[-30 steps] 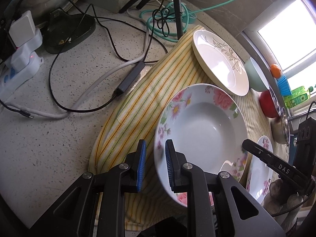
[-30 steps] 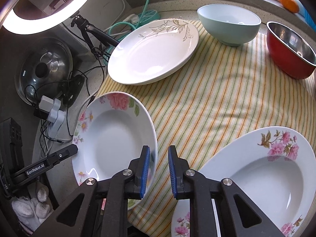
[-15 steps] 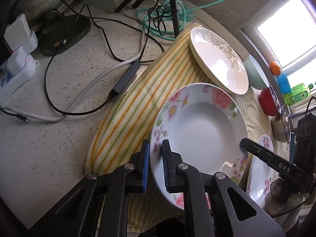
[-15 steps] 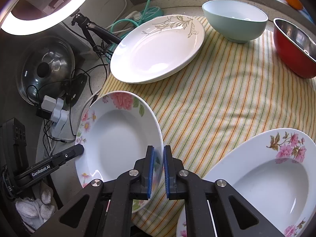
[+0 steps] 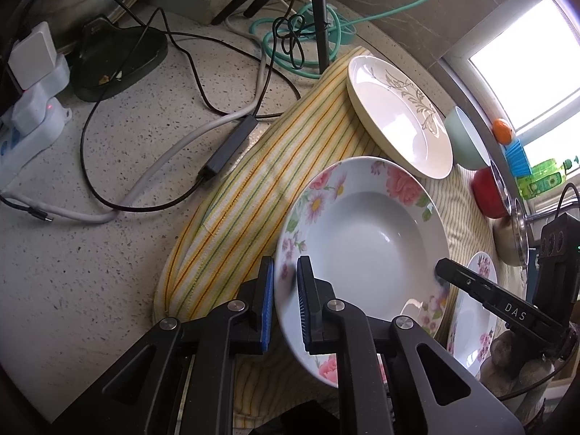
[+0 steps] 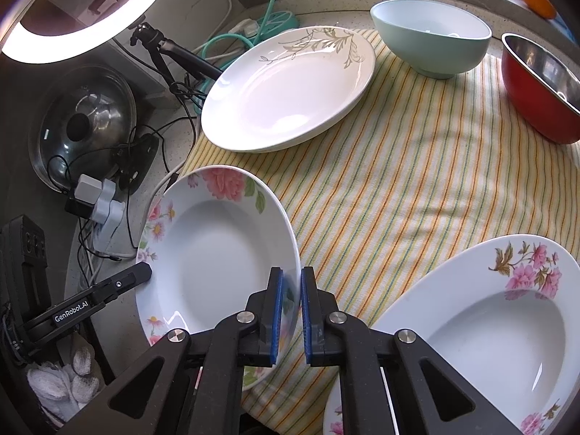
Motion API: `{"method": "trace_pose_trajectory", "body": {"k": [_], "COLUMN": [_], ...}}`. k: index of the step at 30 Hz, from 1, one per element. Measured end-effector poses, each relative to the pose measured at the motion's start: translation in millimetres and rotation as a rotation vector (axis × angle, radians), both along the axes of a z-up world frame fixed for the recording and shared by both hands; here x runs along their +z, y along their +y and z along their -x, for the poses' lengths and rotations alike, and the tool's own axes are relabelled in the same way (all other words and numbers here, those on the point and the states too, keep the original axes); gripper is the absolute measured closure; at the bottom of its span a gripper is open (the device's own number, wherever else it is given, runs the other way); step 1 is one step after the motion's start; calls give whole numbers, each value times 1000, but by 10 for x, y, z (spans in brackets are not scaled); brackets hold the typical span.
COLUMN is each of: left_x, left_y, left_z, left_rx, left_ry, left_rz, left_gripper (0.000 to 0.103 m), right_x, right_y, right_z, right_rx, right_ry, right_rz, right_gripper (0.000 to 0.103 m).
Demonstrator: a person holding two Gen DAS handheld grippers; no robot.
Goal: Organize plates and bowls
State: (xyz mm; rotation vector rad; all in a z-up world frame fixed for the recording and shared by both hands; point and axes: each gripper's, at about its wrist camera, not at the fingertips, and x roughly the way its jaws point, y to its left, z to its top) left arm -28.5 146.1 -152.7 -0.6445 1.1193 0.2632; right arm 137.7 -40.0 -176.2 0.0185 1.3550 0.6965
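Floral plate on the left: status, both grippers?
Left gripper and right gripper both shut on floral plate, opposite rims. Plate tilted on striped cloth. Second floral plate close beside; nothing blocking.

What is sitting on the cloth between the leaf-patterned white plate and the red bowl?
A pale green bowl stands between the leaf-patterned plate and red bowl, clearest in the right wrist view.
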Motion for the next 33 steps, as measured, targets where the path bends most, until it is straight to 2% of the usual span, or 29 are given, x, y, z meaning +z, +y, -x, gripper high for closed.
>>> {"method": "trace_pose_trajectory", "body": {"k": [18,33], "left_x": [156,351], "left_y": [-60,-371], "left_z": [-43,-252], "left_rx": [-6,-92], "left_ry": [-36,-83], "left_rz": [-24,-22], "left_gripper": [92,92], "right_x": [107,363], "right_y": [-107,-515], "right_z": [34,36], "right_rx": [-31,-119], "right_ry": [-10,-40], "right_rz": [-20,-47], "right_gripper": [94,94]}}
